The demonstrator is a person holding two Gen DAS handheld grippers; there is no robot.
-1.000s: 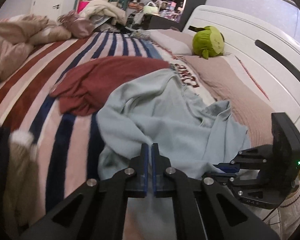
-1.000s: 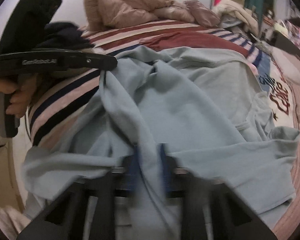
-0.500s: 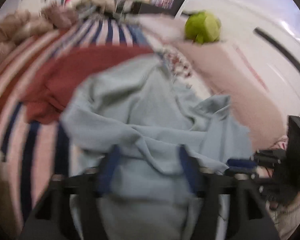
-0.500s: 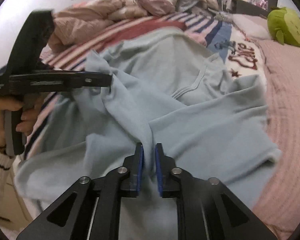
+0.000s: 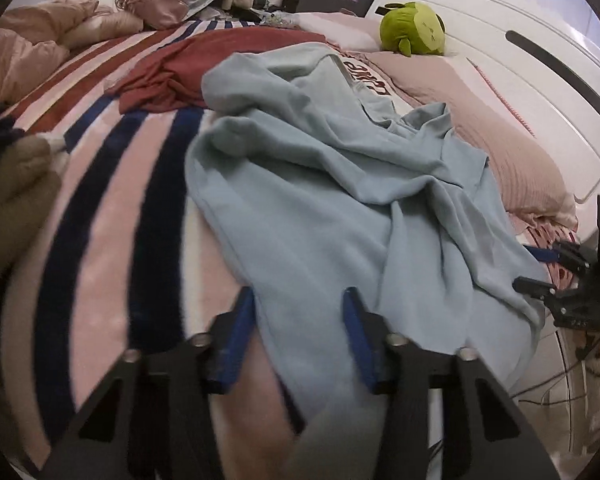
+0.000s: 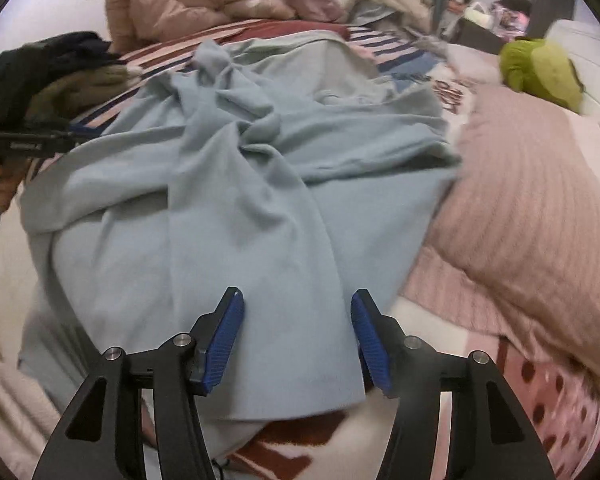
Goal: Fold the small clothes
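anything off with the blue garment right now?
Yes. The light blue garment lies crumpled, bunched into twisted ridges near its middle, not spread flat. Both the left gripper and right gripper are open, holding nothing.

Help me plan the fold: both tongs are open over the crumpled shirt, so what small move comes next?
Probably close the right tongs on the near hem of the crumpled light-blue cotton shirt lying between its pads, then pull to flatten it; the left tongs also straddle an edge.

Light blue garment (image 5: 320,184): soft matt cloth, creased. Striped blanket (image 5: 112,216): fuzzy fleece. Pink pillow (image 6: 532,200): ribbed knit. Green toy (image 5: 414,28): plush. Right tongs (image 6: 296,336): matt black plastic, ridged blue pads (image 6: 224,340), metal screws.
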